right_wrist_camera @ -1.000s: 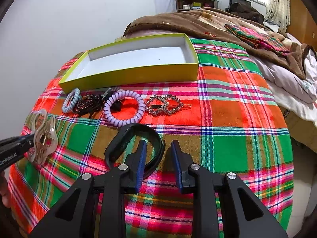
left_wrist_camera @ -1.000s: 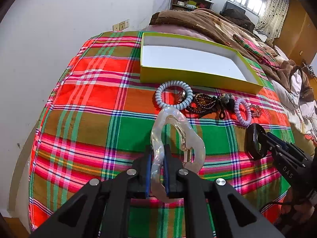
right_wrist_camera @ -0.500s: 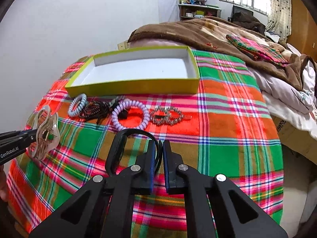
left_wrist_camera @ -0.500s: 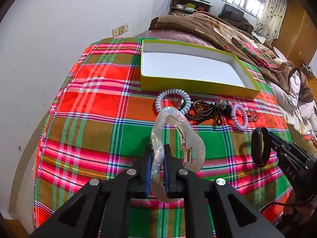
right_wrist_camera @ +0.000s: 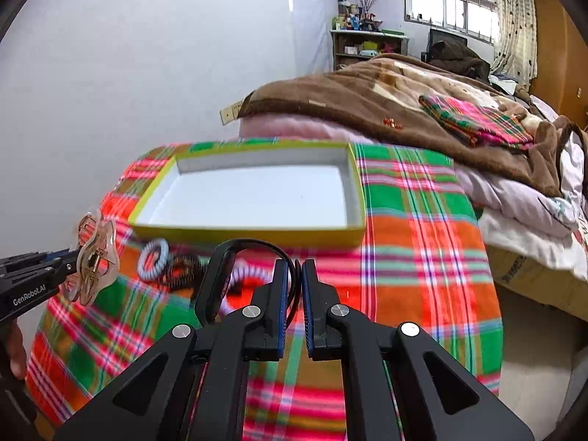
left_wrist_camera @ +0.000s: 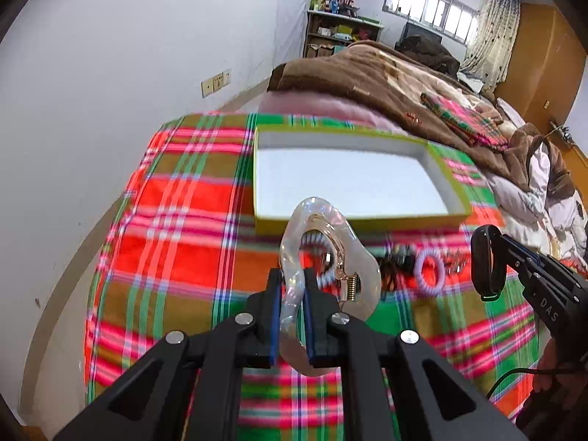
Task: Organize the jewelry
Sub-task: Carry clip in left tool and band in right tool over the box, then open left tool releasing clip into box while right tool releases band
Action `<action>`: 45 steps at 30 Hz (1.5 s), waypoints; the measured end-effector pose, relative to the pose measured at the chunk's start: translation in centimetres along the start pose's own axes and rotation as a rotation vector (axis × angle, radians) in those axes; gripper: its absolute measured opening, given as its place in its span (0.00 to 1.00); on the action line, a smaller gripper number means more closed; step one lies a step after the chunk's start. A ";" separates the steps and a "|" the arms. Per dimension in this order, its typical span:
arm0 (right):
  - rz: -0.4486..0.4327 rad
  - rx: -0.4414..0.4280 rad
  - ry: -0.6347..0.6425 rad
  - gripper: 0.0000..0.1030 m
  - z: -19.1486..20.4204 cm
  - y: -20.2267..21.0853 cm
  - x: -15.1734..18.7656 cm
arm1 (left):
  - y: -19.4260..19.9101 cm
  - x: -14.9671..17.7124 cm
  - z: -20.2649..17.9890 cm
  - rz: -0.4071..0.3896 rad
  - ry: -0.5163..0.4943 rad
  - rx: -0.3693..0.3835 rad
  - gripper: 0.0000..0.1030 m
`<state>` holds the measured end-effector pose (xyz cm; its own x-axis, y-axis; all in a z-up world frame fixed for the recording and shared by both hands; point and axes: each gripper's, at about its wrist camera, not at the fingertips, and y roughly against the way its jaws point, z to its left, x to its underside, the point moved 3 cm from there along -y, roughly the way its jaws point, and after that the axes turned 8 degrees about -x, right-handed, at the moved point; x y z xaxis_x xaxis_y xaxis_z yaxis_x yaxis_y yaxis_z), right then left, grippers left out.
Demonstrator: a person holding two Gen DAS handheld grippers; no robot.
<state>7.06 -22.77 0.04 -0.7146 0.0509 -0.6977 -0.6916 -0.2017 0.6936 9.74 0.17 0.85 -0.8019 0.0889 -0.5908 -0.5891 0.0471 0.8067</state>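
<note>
Left gripper (left_wrist_camera: pixel 293 305) angled down over the bed, pads clamped on a translucent hair claw clip (left_wrist_camera: pixel 323 257); right gripper (right_wrist_camera: pixel 297 294) alongside, pinched tight on a black headband (right_wrist_camera: pixel 228 268).

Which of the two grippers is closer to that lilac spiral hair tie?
Right. The right gripper, holding a black hairband, hangs beside the lilac spiral hair tie; the left gripper is farther away.

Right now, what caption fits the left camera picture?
Left gripper lifts clear hair claw toward the empty box.
</note>
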 end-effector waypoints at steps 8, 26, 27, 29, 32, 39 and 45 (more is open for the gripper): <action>-0.011 0.007 -0.004 0.07 -0.9 -2.6 -4.4 | -2.3 -4.2 -0.5 -0.013 0.004 0.034 0.11; 0.098 0.034 -0.007 0.07 -3.3 -12.1 -9.4 | -10.0 -9.6 -2.2 0.056 0.004 0.081 0.11; 0.104 0.037 -0.006 0.07 -3.4 -12.5 -9.5 | -10.4 -9.6 -2.4 0.064 -0.004 0.082 0.11; 0.114 0.038 -0.003 0.07 -3.5 -13.2 -9.6 | -11.2 -9.8 -2.6 0.075 -0.007 0.080 0.11; 0.132 0.045 0.003 0.07 -3.7 -14.1 -9.6 | -12.4 -10.0 -2.7 0.094 -0.009 0.074 0.11; 0.158 0.065 0.007 0.07 -4.2 -15.8 -9.9 | -13.7 -10.1 -2.3 0.117 0.003 0.071 0.11; 0.172 0.077 0.017 0.07 -4.1 -16.6 -9.9 | -14.0 -10.3 -2.2 0.120 -0.008 0.061 0.12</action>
<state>26.12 -23.95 -5.31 -0.8217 0.0051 -0.5699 -0.5656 -0.1308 0.8143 26.06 -3.62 -4.41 -0.8654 0.1051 -0.4900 -0.4815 0.0963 0.8711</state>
